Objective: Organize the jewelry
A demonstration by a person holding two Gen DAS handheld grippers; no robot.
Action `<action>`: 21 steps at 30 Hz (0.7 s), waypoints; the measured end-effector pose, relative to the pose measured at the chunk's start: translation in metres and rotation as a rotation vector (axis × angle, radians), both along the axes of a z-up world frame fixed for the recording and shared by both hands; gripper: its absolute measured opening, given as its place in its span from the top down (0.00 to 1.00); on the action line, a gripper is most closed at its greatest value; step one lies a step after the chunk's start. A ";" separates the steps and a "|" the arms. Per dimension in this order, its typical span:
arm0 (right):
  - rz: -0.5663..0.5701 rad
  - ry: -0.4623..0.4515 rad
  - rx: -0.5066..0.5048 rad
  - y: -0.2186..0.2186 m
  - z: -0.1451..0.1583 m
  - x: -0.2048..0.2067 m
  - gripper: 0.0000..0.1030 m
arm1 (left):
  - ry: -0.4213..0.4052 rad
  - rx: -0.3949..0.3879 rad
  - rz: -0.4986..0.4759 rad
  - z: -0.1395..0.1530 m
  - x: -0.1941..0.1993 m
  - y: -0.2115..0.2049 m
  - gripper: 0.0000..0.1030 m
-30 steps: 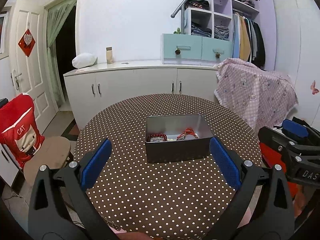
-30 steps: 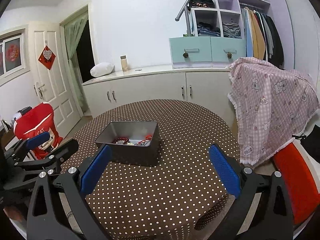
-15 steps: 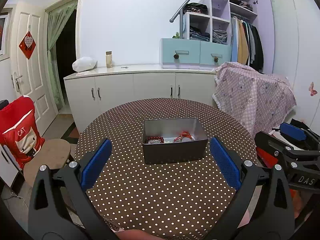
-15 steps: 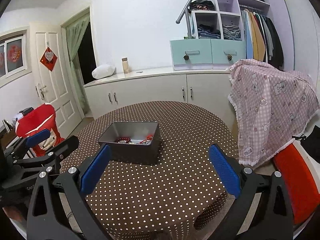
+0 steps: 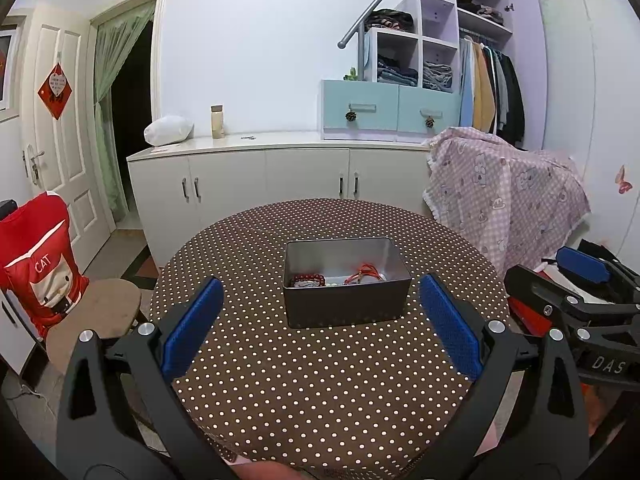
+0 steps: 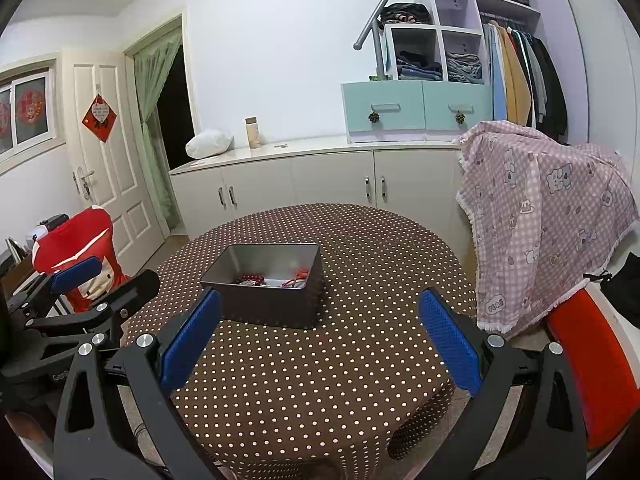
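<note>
A grey metal box (image 5: 347,312) (image 6: 276,310) stands in the middle of a round table with a brown polka-dot cloth (image 5: 320,380) (image 6: 340,360). Inside lie a dark red bead bracelet (image 5: 307,279) (image 6: 251,279) and an orange-red cord piece (image 5: 365,273) (image 6: 297,277). My left gripper (image 5: 320,320) is open and empty, held back above the table's near edge, facing the box. My right gripper (image 6: 320,322) is open and empty, to the right of the box. Each gripper shows in the other's view: the right (image 5: 576,300), the left (image 6: 80,304).
A chair with a red cushion (image 5: 36,264) stands left of the table. A pink checked blanket (image 6: 544,216) drapes furniture at the right. White cabinets (image 5: 272,184) run along the back wall. A red seat (image 6: 592,368) is at the near right.
Both grippers have pulled back and risen a little, so the box and table look smaller and farther. Both jaws stay open. The box has not moved.
</note>
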State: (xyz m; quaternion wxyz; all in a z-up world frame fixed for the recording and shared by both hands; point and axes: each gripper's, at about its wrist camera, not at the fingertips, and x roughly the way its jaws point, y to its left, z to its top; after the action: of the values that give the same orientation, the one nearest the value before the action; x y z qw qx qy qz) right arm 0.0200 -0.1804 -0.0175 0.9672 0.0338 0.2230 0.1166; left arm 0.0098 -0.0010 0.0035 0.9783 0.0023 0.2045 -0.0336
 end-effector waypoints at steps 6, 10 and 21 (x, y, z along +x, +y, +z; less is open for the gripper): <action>0.000 -0.004 -0.001 0.000 0.001 -0.003 0.08 | -0.007 0.011 0.005 0.000 0.000 -0.002 0.06; -0.006 -0.005 0.004 -0.001 0.003 -0.003 0.08 | -0.016 0.019 -0.002 0.001 -0.001 -0.004 0.06; -0.002 -0.005 0.005 -0.002 0.003 -0.003 0.08 | -0.015 0.015 -0.001 0.000 -0.002 -0.007 0.06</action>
State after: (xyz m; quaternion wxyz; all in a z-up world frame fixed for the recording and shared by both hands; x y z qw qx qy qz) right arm 0.0171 -0.1823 -0.0141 0.9678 0.0360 0.2204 0.1164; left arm 0.0079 -0.0083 0.0039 0.9797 0.0099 0.1976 -0.0326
